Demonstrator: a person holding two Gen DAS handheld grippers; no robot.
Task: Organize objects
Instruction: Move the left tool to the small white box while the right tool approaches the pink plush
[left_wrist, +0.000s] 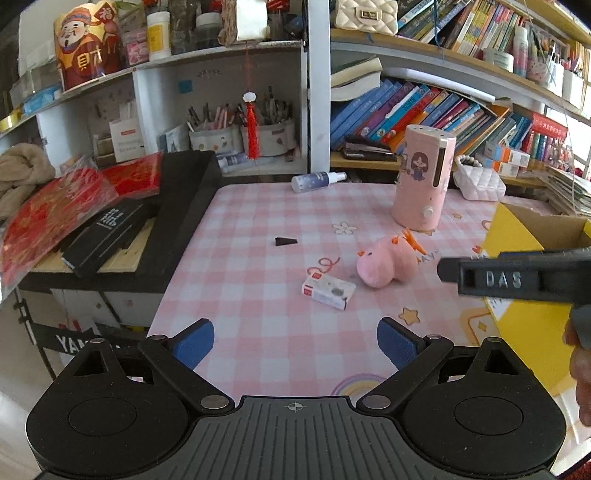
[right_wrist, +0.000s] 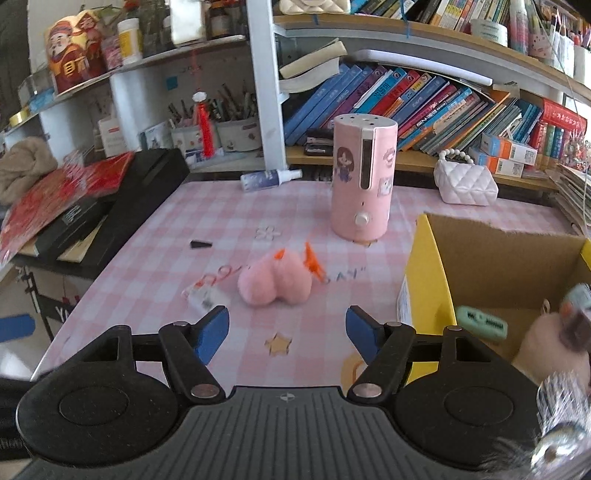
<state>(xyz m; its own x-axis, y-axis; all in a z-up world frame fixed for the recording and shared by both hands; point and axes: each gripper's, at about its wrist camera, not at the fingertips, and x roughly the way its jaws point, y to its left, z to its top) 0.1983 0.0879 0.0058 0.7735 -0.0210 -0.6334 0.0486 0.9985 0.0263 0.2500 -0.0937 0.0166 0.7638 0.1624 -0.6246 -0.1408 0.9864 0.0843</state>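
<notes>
A pink plush toy (left_wrist: 386, 264) with orange tufts lies on the pink checked tablecloth (left_wrist: 251, 280); it also shows in the right wrist view (right_wrist: 275, 282). A small white and red box (left_wrist: 328, 291) lies just left of it, blurred in the right wrist view (right_wrist: 205, 295). A yellow cardboard box (right_wrist: 491, 266) stands open at the right and holds several small items. My left gripper (left_wrist: 295, 345) is open and empty, short of the small box. My right gripper (right_wrist: 287, 330) is open and empty, just short of the plush; its side shows in the left wrist view (left_wrist: 517, 277).
A tall pink humidifier (right_wrist: 364, 177) stands behind the plush. A spray bottle (left_wrist: 317, 181) lies at the table's back edge. A small black wedge (left_wrist: 285, 241) lies mid-table. A white quilted purse (right_wrist: 465, 182) sits back right. Black boxes and red packets (left_wrist: 110, 206) are stacked left. Bookshelves stand behind.
</notes>
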